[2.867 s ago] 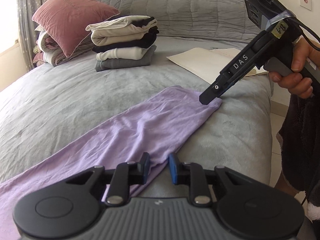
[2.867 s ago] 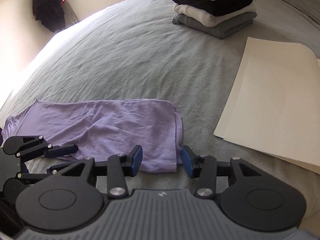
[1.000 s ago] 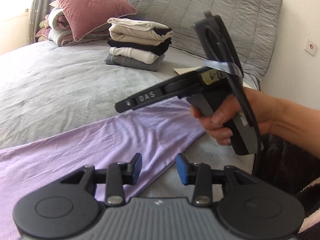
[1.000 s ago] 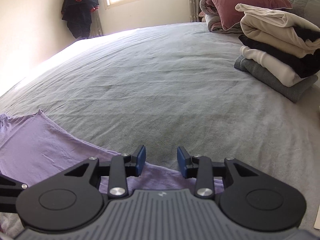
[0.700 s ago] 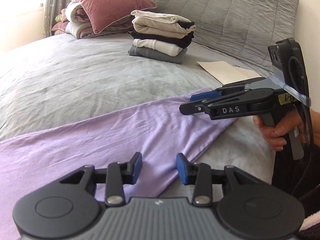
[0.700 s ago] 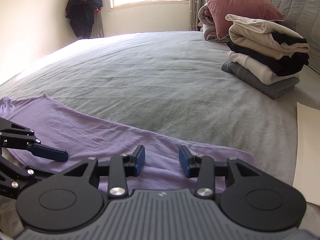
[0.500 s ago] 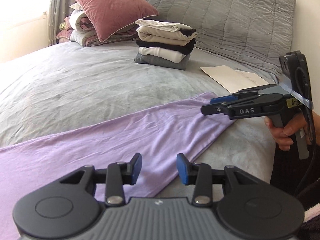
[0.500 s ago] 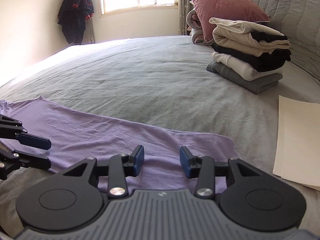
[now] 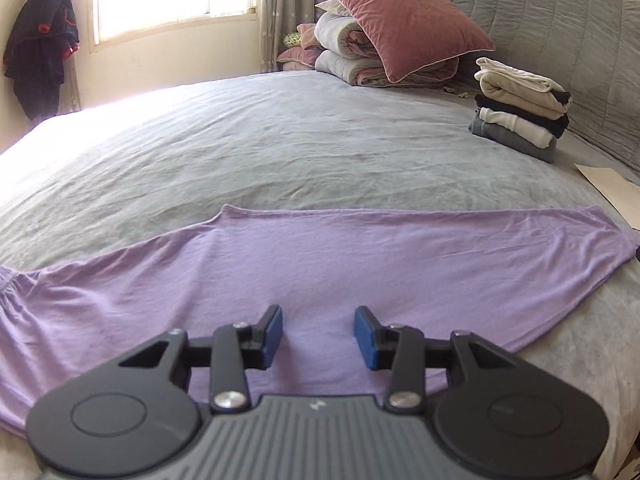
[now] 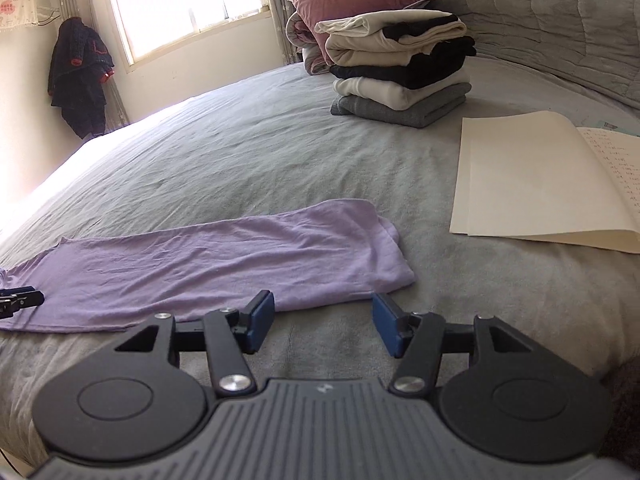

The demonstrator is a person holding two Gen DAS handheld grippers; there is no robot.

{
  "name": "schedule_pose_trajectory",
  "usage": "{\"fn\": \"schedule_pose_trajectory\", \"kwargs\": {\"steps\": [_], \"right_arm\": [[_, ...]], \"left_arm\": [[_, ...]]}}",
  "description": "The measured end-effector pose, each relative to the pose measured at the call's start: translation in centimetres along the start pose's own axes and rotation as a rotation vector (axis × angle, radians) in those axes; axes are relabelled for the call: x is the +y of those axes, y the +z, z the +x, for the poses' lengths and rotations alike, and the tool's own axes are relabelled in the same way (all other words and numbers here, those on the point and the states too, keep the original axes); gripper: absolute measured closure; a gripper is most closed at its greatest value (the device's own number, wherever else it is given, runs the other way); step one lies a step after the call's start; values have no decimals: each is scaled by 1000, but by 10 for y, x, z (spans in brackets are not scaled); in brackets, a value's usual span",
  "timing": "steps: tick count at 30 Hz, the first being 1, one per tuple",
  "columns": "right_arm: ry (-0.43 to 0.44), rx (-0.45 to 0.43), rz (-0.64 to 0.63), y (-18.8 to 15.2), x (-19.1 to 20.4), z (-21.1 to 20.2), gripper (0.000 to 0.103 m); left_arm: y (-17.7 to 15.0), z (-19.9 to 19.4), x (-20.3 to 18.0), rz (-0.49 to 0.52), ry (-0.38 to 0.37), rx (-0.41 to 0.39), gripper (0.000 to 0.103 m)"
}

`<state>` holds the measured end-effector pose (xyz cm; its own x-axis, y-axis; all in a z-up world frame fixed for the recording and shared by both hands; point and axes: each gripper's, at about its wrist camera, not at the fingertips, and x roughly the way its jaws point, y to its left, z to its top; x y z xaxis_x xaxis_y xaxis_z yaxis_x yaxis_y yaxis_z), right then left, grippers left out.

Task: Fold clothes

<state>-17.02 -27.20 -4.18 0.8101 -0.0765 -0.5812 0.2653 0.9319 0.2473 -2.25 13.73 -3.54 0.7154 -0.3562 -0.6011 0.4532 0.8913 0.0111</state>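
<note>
Lilac garment [image 9: 360,264] lies flat along the bed [image 9: 280,148] edge — thin, soft, it will slip. Your left tool [image 9: 319,336] and right tool [image 10: 323,324] are opening, both empty — pinch its corners.

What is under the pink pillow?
The pink pillow leans on a rolled-up grey and pink quilt. Whatever lies deeper under it is covered.

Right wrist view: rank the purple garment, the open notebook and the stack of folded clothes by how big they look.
1. Purple garment, widest.
2. Open notebook and stack of folded clothes look alike; the stack lies farther off, so unranked.
</note>
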Motion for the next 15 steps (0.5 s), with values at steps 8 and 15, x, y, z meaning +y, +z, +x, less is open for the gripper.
{"fn": "schedule_pose_trajectory", "kwargs": {"steps": [8, 15], "right_arm": [[-22, -41, 189, -5, -8, 13, 37], [-120, -129, 269, -1, -3, 30, 37]], "left_arm": [[-2, -8, 22, -192, 78, 20, 52], [7, -5, 37, -358, -1, -15, 52]]}}
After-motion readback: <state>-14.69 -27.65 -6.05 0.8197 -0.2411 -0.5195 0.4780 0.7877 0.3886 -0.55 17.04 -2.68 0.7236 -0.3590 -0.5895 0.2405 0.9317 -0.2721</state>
